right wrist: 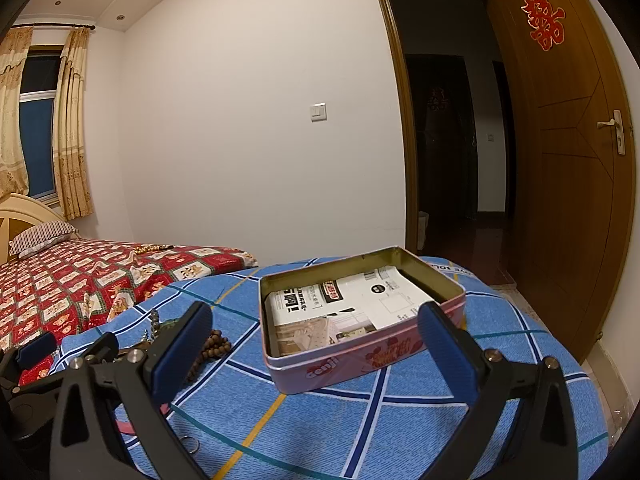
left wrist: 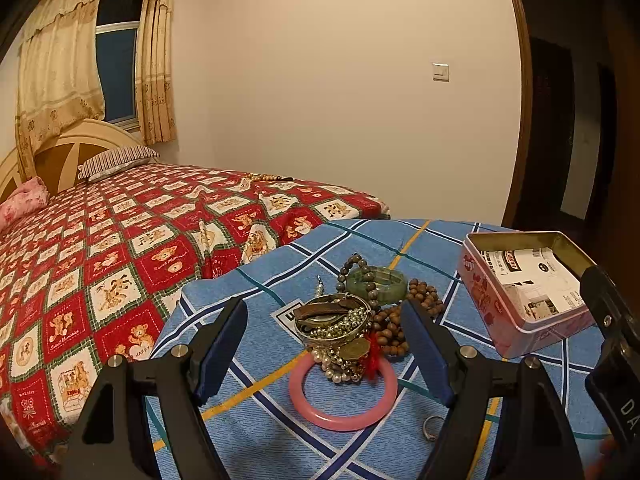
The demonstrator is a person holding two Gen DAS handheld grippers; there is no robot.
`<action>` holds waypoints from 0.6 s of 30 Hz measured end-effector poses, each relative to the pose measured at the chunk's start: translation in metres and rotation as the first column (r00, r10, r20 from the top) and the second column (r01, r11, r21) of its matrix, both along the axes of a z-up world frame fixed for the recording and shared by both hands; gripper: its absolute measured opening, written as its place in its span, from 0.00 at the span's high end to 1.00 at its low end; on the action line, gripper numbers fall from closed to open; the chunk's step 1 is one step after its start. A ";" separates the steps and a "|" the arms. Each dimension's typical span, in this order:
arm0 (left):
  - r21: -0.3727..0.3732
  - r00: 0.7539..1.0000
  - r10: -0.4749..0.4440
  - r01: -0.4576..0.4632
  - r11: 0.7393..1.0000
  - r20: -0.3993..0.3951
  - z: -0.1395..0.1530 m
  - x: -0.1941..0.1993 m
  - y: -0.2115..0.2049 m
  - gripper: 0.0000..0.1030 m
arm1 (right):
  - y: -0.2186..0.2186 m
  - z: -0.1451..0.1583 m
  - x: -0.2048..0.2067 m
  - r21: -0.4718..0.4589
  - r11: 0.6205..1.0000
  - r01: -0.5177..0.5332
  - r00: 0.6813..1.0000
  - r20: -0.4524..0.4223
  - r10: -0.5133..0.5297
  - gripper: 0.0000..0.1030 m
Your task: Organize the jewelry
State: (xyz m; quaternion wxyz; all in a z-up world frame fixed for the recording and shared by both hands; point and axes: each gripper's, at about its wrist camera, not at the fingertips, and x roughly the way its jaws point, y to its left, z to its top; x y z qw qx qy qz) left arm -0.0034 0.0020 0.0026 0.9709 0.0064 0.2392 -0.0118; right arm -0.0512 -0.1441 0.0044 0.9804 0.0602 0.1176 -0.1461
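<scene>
A pile of jewelry (left wrist: 344,324) lies on the blue plaid cloth (left wrist: 256,420): a pink bangle (left wrist: 342,420), a green jade bracelet (left wrist: 376,284), brown wooden beads (left wrist: 424,294), pearls and a gold bangle. A small silver ring (left wrist: 432,428) lies near my right finger. My left gripper (left wrist: 326,340) is open, hovering around the pile and touching nothing. A pink tin (right wrist: 360,356), open, with printed paper inside, stands to the right. My right gripper (right wrist: 316,344) is open and empty, straddling the tin's near side. The wooden beads (right wrist: 212,346) show at its left.
A bed with a red teddy-bear quilt (left wrist: 120,260) lies left of the cloth-covered surface; a beaded string (left wrist: 264,177) lies on it. An open wooden door (right wrist: 568,160) and dark doorway are at the right. The right gripper's body (left wrist: 616,340) shows at the left view's right edge.
</scene>
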 end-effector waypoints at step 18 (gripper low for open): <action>-0.003 1.000 0.002 -0.002 1.000 0.006 0.000 0.000 0.000 0.23 | 0.000 0.000 0.000 0.002 1.000 0.002 1.000 -0.001 -0.002 0.00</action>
